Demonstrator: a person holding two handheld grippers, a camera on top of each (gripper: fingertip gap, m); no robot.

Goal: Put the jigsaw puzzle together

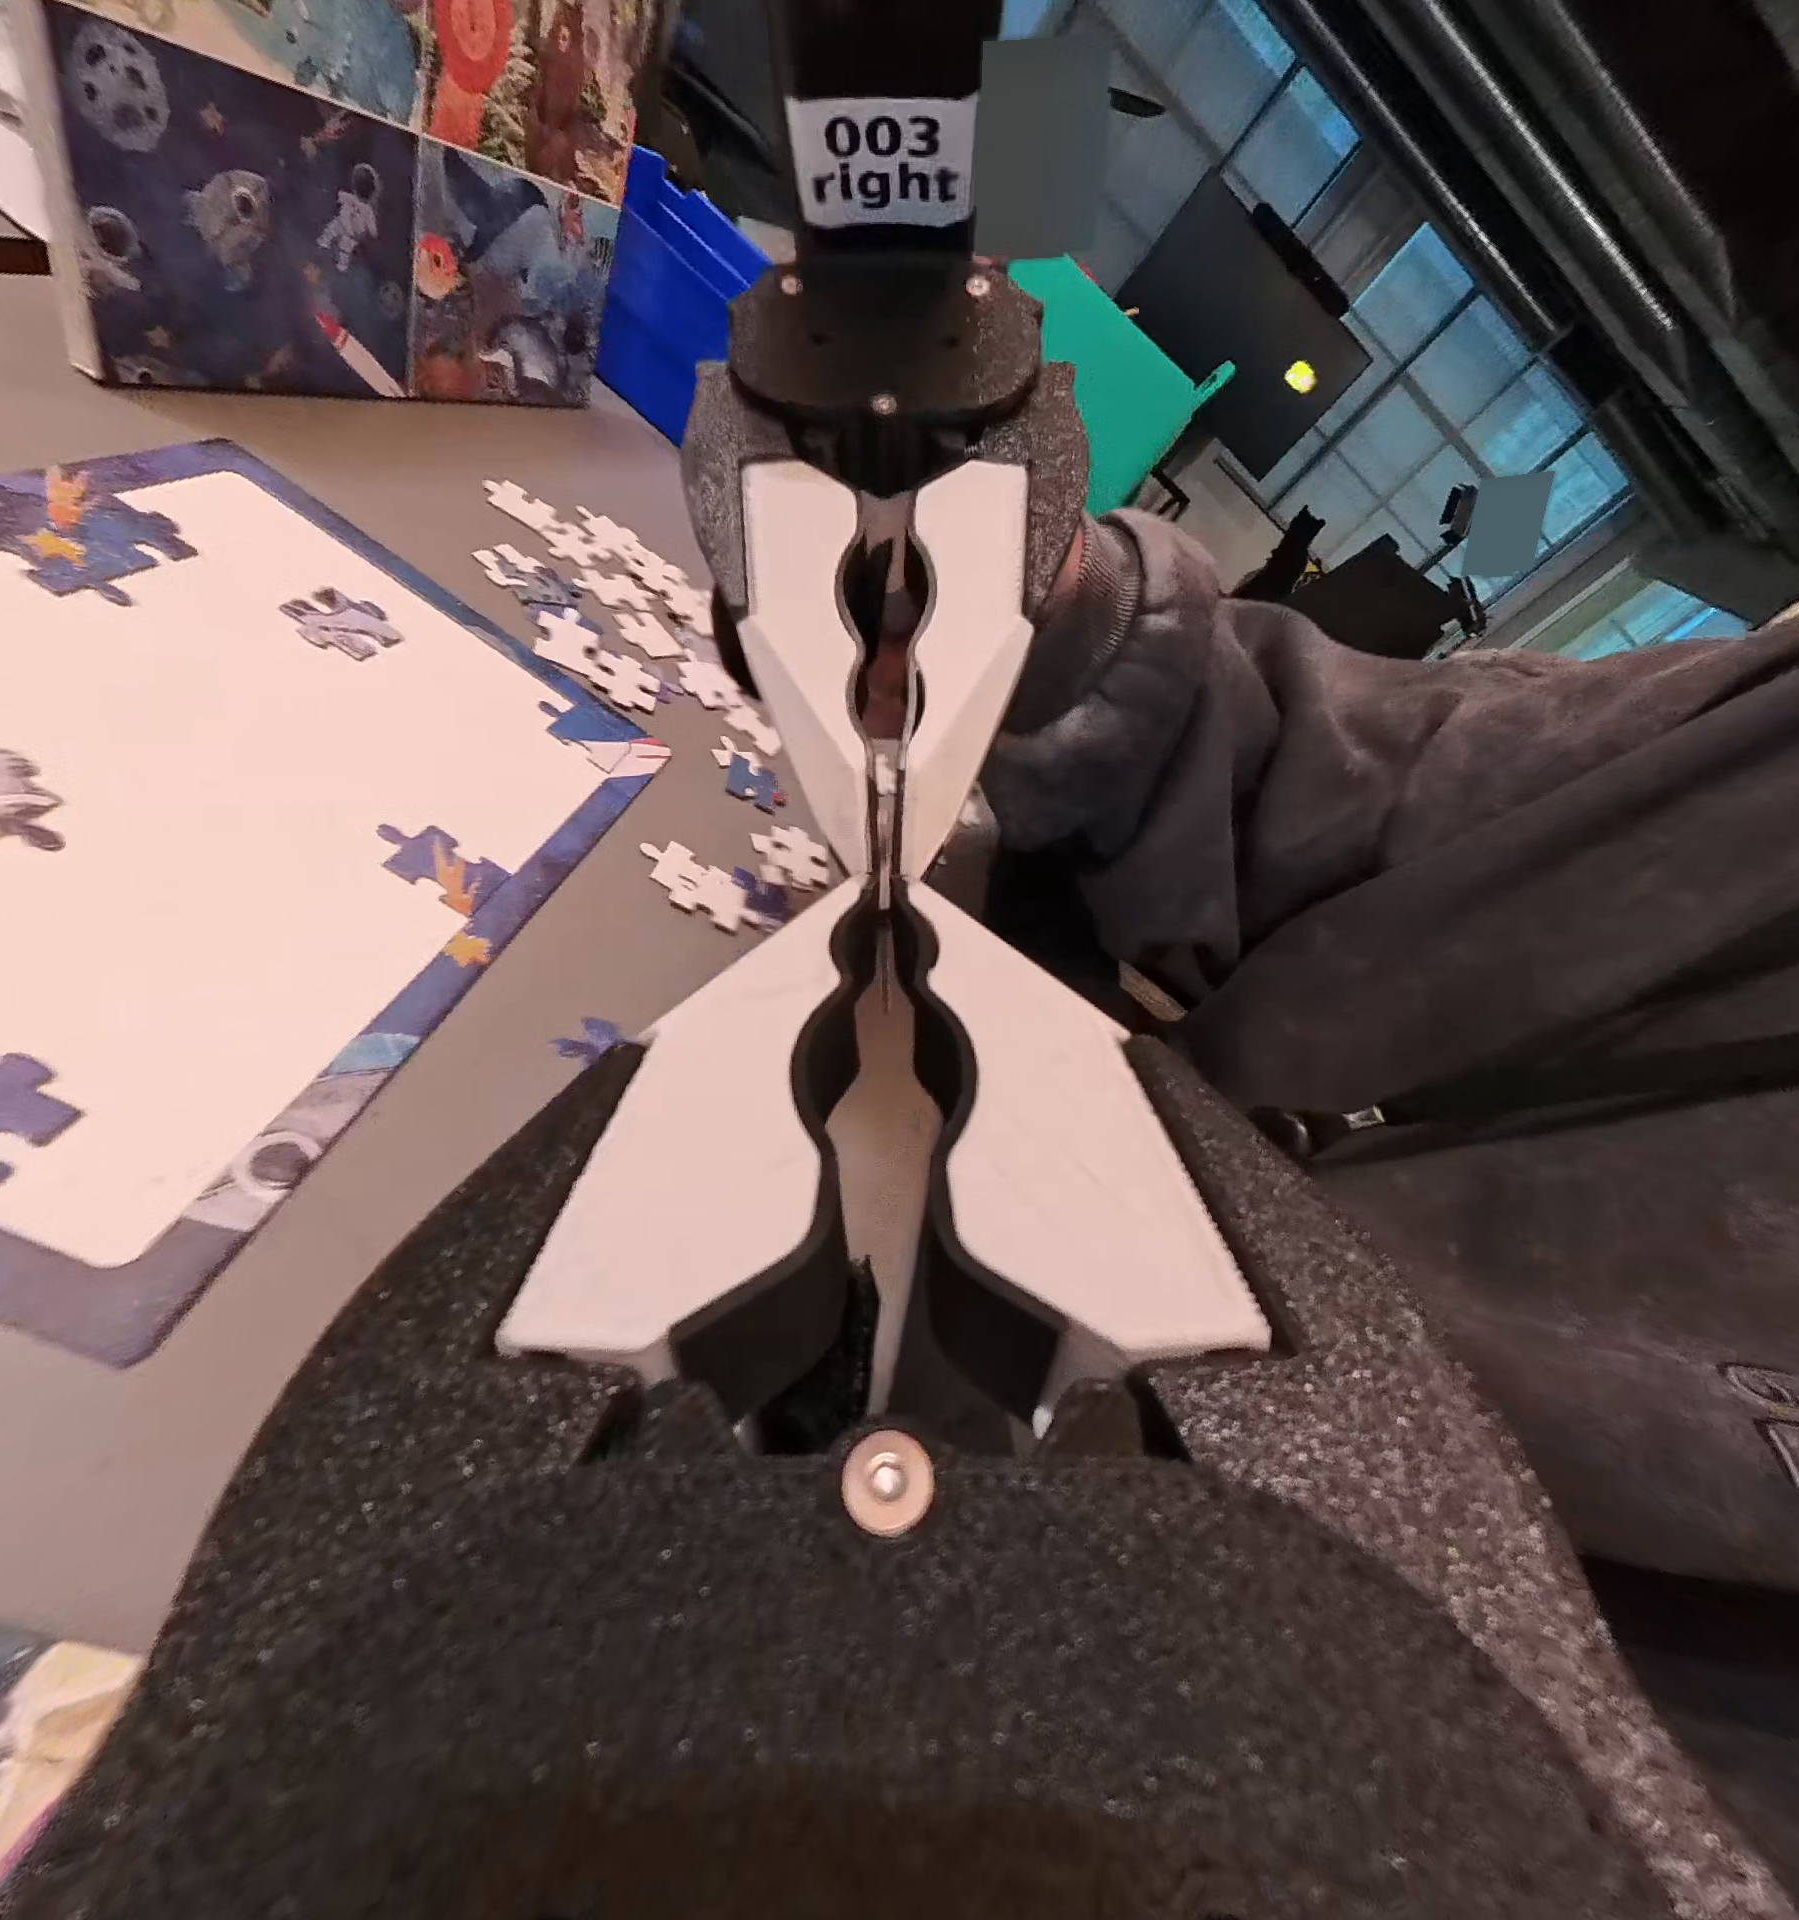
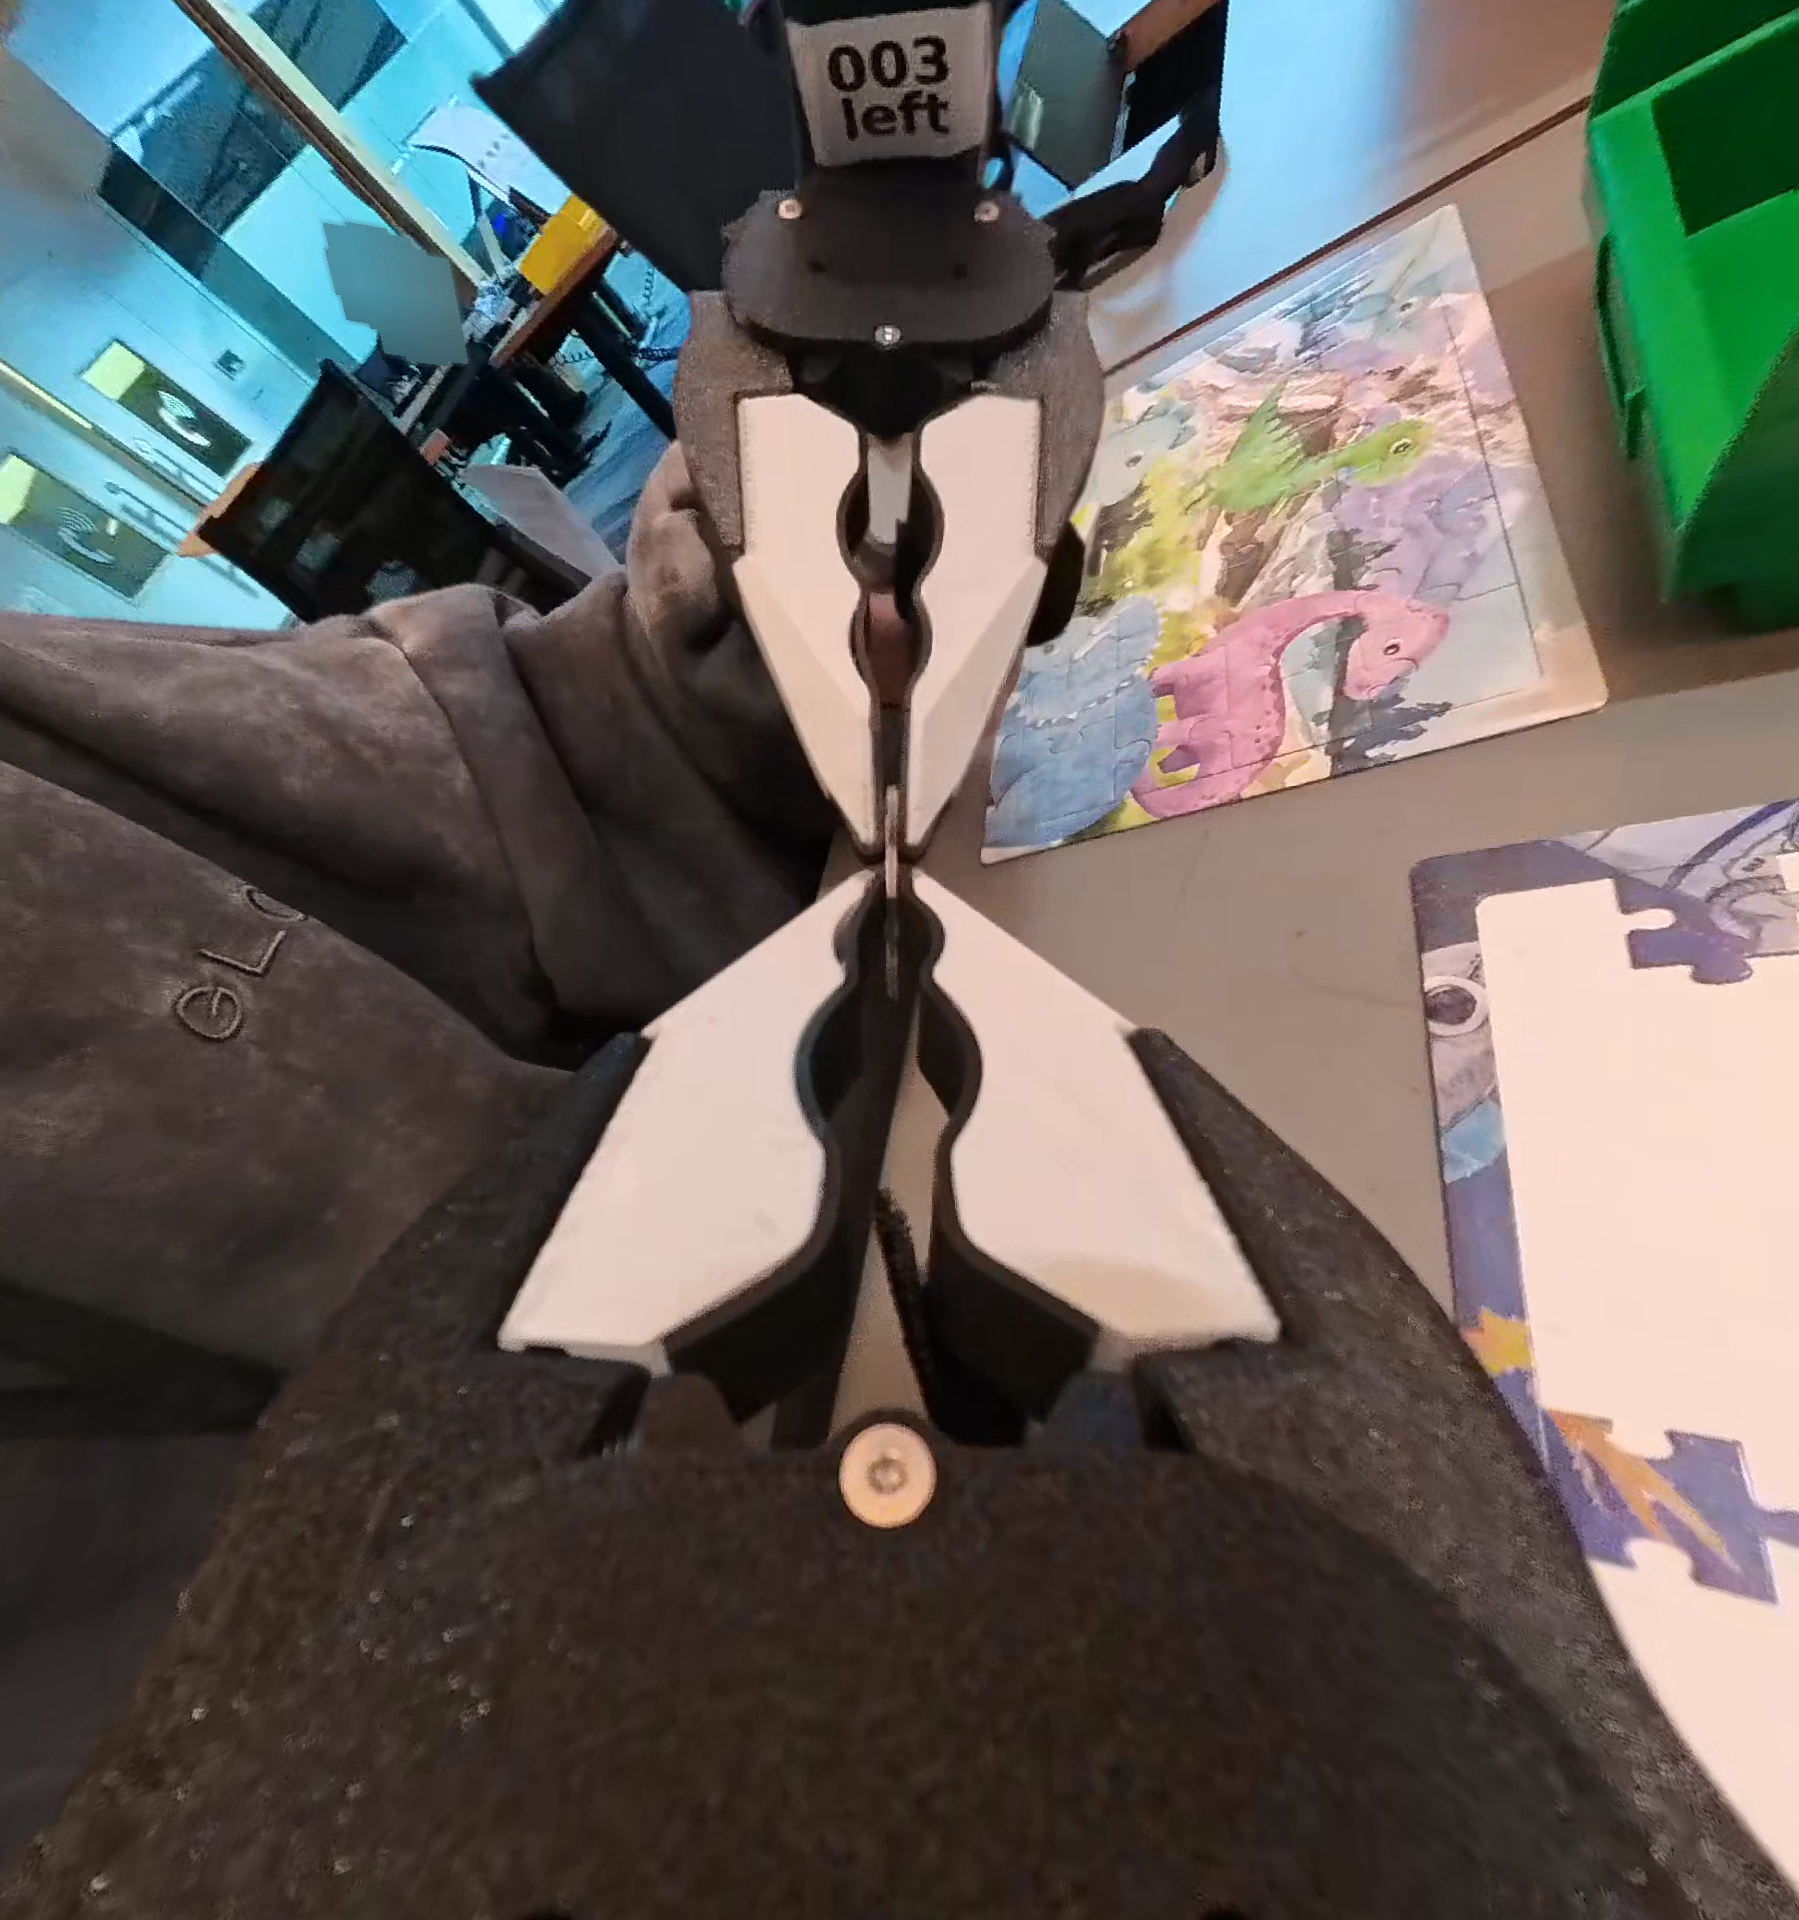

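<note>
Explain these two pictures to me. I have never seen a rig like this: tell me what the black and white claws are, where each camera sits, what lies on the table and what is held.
A person holds two hand-held grippers, each carrying a camera that looks along its two white fingers. The left gripper and right gripper meet tip to tip, both pinching one thin puzzle piece, seen edge-on. On the grey table lie a mostly bare space puzzle board, loose pieces, a picture box, a finished dinosaur puzzle and a green bin.
</note>
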